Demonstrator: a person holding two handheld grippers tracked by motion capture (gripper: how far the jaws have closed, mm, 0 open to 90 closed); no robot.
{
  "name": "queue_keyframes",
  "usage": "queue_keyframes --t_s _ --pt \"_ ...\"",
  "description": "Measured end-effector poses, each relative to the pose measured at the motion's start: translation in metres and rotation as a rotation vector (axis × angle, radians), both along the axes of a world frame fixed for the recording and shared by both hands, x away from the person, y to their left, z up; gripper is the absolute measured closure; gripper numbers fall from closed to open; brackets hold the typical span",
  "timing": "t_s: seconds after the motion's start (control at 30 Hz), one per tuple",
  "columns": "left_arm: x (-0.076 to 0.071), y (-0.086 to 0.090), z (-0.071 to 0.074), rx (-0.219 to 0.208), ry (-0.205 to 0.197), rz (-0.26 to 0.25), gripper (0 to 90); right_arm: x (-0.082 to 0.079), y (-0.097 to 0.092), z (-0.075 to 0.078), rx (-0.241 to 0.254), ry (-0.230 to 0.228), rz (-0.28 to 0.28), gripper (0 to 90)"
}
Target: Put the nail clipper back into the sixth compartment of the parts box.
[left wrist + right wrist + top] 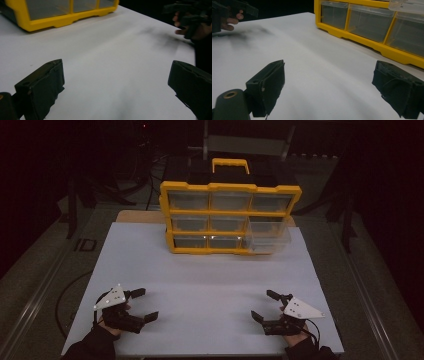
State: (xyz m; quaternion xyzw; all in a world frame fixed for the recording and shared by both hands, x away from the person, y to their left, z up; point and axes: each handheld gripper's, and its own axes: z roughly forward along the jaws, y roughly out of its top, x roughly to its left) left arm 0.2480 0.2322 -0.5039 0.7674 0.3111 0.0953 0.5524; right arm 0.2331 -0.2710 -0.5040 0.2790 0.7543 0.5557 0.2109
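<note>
The room was dark, and a white board (200, 285) covered the table under the camera. Near its front edge the left gripper (142, 305) sat low over the board, its jaws spread wide with nothing between them; a grey plate (111, 298) topped it and the person's left hand (107, 320) held it from below. In the left gripper view the two black jaws stood far apart over bare white surface, and the other hand and its tool showed dim at the upper right. The right gripper (265, 304) sat at the opposite front corner, well apart from the left, jaws likewise wide and holding nothing, with its own grey plate (301, 308) and a cable trailing behind. Both pointed inward and slightly forward.

Farther back, at the far middle of the board, stood a yellow organizer (230, 217) with three rows of clear drawers and a yellow handle (230, 165) on top. One drawer (267, 237) at the lower right was pulled partway out of the frame. The right gripper view showed the organizer (367, 25) close at its upper right; the left gripper view caught its bottom corner (62, 12) at the upper left.
</note>
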Motion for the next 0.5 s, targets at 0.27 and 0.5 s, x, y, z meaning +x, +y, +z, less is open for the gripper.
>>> queue_keyframes --t_s 0.27,0.5 --pt "0.0030 0.0065 -0.0065 -0.034 0.004 0.085 1.5 0.0003 -0.0003 -0.0007 0.000 0.001 0.003 10.8" --pt "0.0019 0.0104 -0.0072 -0.021 -0.018 0.118 1.5 0.0010 0.0001 -0.0021 -0.012 0.008 0.000 10.8"
